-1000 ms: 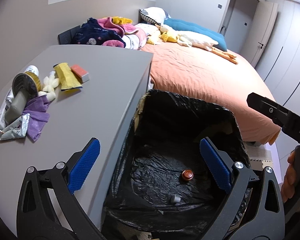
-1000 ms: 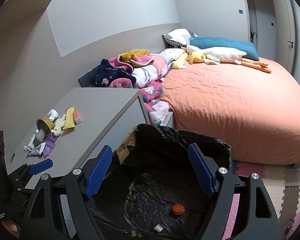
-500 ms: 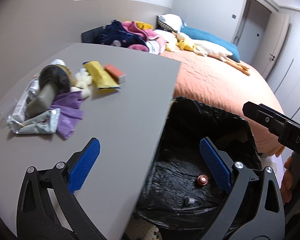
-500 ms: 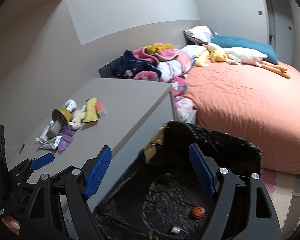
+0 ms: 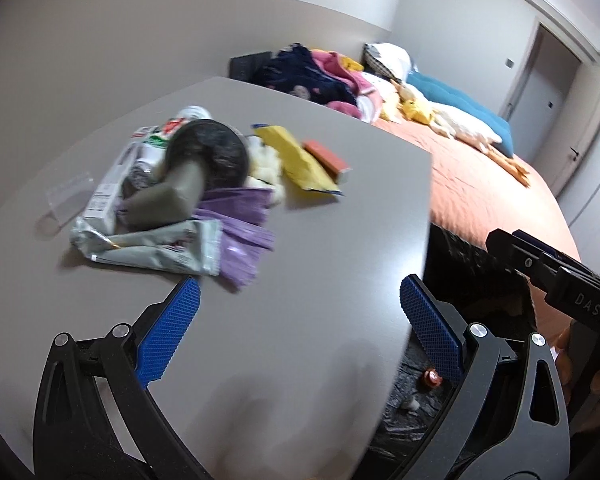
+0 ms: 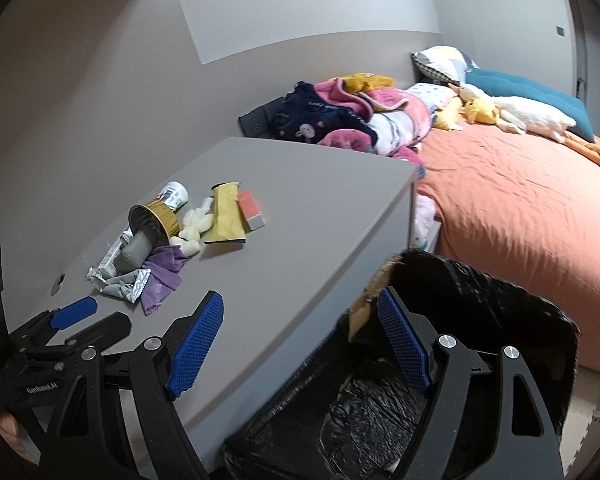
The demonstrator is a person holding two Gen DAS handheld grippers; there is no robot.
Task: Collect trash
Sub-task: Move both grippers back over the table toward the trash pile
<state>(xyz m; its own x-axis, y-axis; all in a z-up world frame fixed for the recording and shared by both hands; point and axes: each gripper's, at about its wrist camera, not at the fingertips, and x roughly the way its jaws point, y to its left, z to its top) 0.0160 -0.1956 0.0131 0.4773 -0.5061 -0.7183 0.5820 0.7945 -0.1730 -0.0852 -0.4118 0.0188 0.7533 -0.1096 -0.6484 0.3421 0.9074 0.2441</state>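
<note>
Risk, left to right: the trash pile (image 5: 188, 200) sits on the far-left part of the grey tabletop (image 5: 300, 340), items overlapping. A silver foil wrapper (image 5: 160, 250) lies under a purple bag (image 5: 240, 232), and a gold-rimmed can (image 6: 152, 220) lies tipped on top with a grey lump spilling from its mouth. Grabbing 1 piece will likely drag or scatter its neighbours; the can could roll. The yellow packet (image 5: 304, 160) and the small orange box (image 5: 328, 160) lie just beside the pile, nearer the table's right edge, so a careless sweep could knock them off short of the bin. The black-lined trash bin (image 6: 480, 320) stands below that edge, touching or just beside the table side; I cannot tell which. The left view is motion-blurred, so small items may be misread.

Fingers: left gripper (image 5: 300, 328) has both blue pads spread wide over bare tabletop, nothing between them, apparently touching nothing. Right gripper (image 6: 300, 348) is also spread wide and empty, straddling the table edge and bin rim, holding nothing. A red cap (image 5: 431, 378) already lies in the bin.
</note>
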